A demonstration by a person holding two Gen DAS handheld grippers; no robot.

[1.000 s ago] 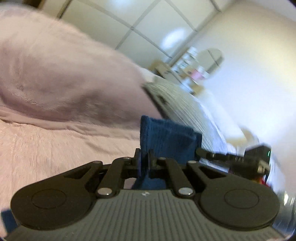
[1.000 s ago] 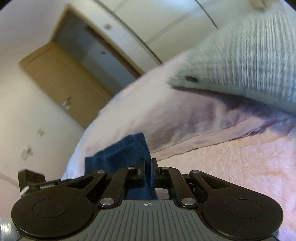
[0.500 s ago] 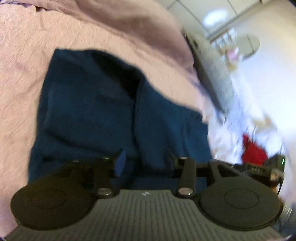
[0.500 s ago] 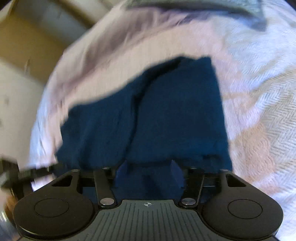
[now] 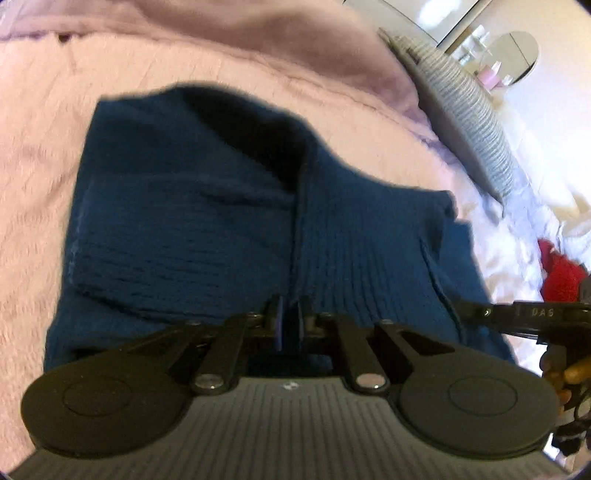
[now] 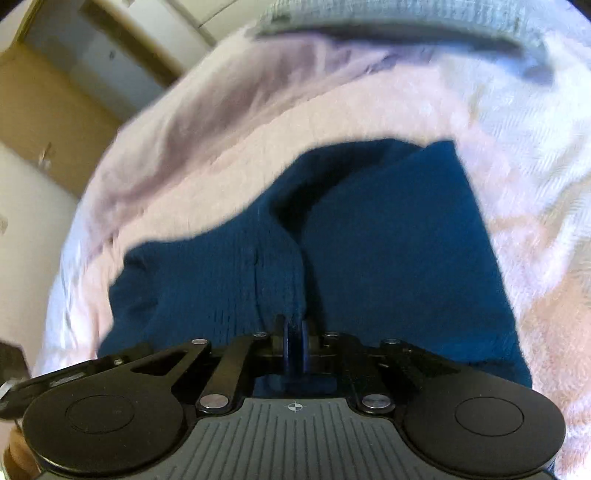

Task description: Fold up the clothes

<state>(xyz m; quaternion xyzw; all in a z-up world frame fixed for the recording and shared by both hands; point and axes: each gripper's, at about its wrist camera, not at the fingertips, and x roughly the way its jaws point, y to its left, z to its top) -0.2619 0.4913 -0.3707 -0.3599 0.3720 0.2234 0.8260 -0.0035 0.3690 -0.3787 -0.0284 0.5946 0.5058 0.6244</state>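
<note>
Pink textured bedspread (image 5: 44,177) covers the bed, herringbone weave visible at right (image 6: 546,155). Mauve pillow (image 5: 229,40) along the head of the bed, also in the right wrist view (image 6: 192,122). Grey ribbed cushion (image 5: 469,110) leans beside it, blurred in the other view (image 6: 388,18). Red fabric item (image 5: 561,273) at far right, on pale bedding. Round mirror (image 5: 513,55) on wall. Wooden door (image 6: 40,114) upper left.
</note>
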